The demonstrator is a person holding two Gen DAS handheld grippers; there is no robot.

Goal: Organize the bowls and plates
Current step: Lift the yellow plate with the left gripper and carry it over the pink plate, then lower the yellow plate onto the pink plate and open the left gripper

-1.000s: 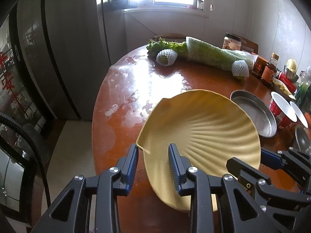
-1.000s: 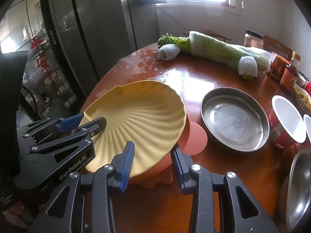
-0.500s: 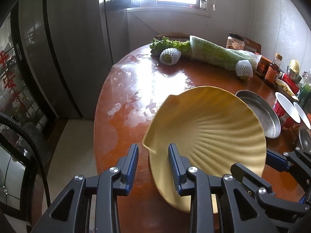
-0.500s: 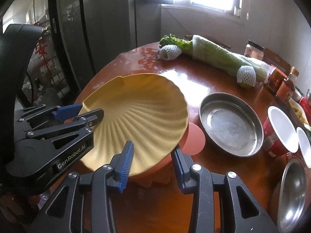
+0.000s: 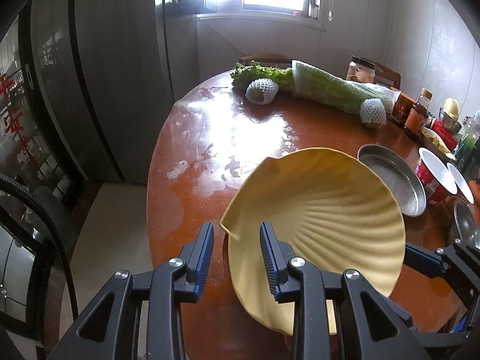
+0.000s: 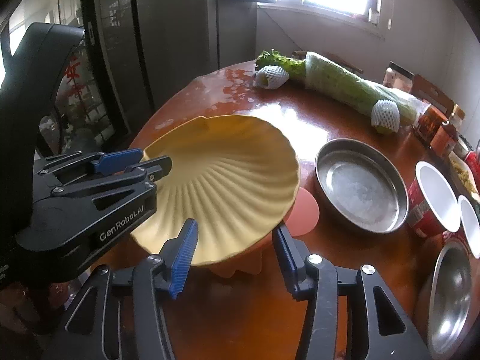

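**Two grippers at one shell plate**

One yellow shell-shaped plate (image 6: pixel 228 180) sits tilted near the table's (image 5: pixel 186 180) near-left edge, its right side lying over an orange plate (image 6: pixel 301 216) beneath it. The left gripper (image 5: pixel 237 247) straddles the plate's notched near-left corner; in the right wrist view its fingers (image 6: pixel 120 157) pinch that rim — clenched on the plate. The right gripper (image 6: pixel 234 250) is at the plate's near edge with its jaws opening; the pads stand clear on either side of the rim, pressing on nothing.

The plate looks rigid and smooth, probably melamine or glazed ceramic — light to moderate in weight, but slick on its ridges, and likely to chip if dropped. Held at one corner only, it will want to swing down, so a grip well in over the rim seems safer than one at the thin lip. To the right lie a steel pan (image 6: pixel 360 186), a steel bowl (image 6: pixel 450 297) and two red cups (image 6: pixel 432 198), with wrapped cabbage (image 5: pixel 336 90) at the far side.
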